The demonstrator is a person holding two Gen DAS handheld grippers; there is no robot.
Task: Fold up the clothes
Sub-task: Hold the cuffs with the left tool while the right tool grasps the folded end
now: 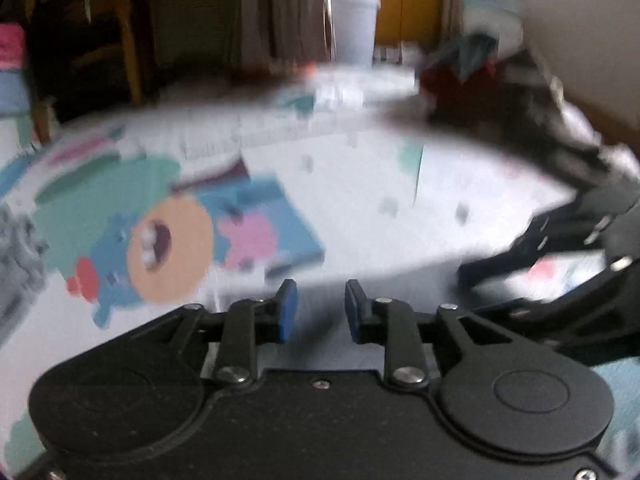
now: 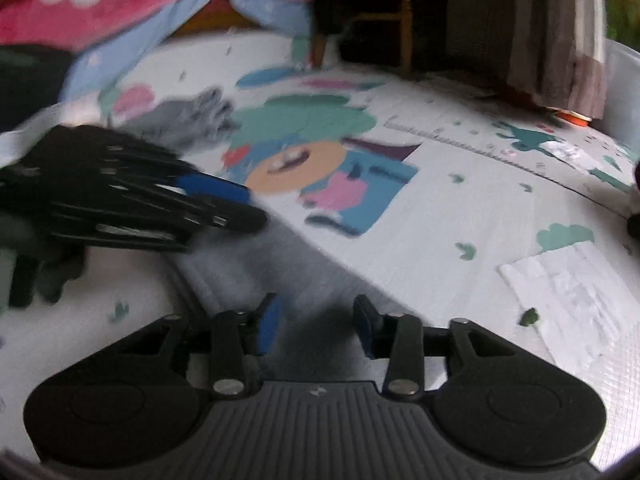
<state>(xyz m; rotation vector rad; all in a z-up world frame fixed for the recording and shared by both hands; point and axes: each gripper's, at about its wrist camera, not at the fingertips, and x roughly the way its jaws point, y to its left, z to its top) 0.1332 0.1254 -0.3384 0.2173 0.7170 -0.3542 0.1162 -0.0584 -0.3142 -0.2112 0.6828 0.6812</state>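
Both jaws parted, empty: left gripper (image 1: 318, 306), right gripper (image 2: 318, 322). Grey garment (image 2: 188, 118) lies crumpled ahead-left of right gripper; left gripper (image 2: 224, 204) nearer.

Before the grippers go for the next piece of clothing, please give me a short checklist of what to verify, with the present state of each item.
1. Left gripper empty, with a gap between its blue pads: ok.
2. Right gripper open and empty: ok.
3. Garment to fold in sight: a grey garment lies crumpled on the printed mat: ok.
4. Grippers apart from each other: close together, but not touching: ok.
5. Mat free for folding: a white sheet lies on it: not ok.
6. Sharp view for aiming: both pictures are motion-blurred: not ok.
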